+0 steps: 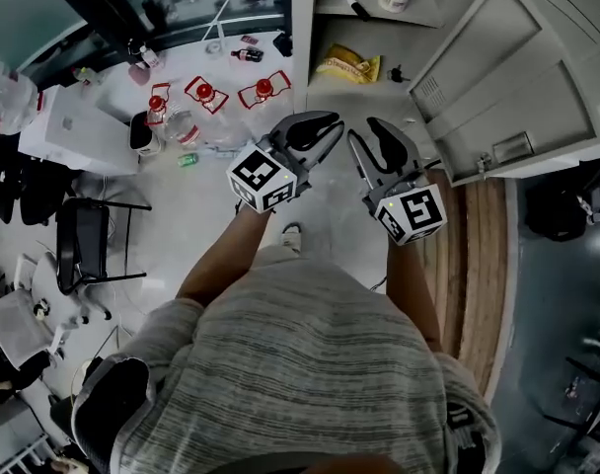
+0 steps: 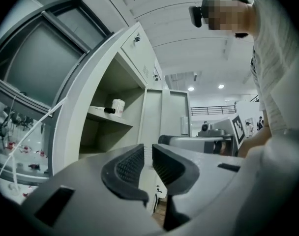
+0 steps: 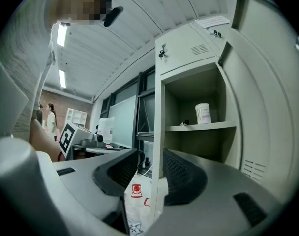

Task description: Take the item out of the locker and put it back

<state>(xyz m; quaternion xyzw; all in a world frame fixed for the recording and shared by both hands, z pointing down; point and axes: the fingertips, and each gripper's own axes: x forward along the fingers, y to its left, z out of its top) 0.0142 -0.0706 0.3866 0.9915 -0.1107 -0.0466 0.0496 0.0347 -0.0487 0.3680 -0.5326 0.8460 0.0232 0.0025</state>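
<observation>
Your one white jar (image 3: 202, 113), pink print on its label, stands upright on the upper shelf of the open locker (image 3: 188, 48), with a single black marker (image 3: 185, 122) lying just beside it. Both grippers are empty: the left gripper (image 2: 148, 156) has its jaws all but together, and the right gripper (image 3: 148, 170) has its jaws apart.

A jar (image 3: 202, 113) stands on the locker shelf (image 3: 216, 127).
</observation>
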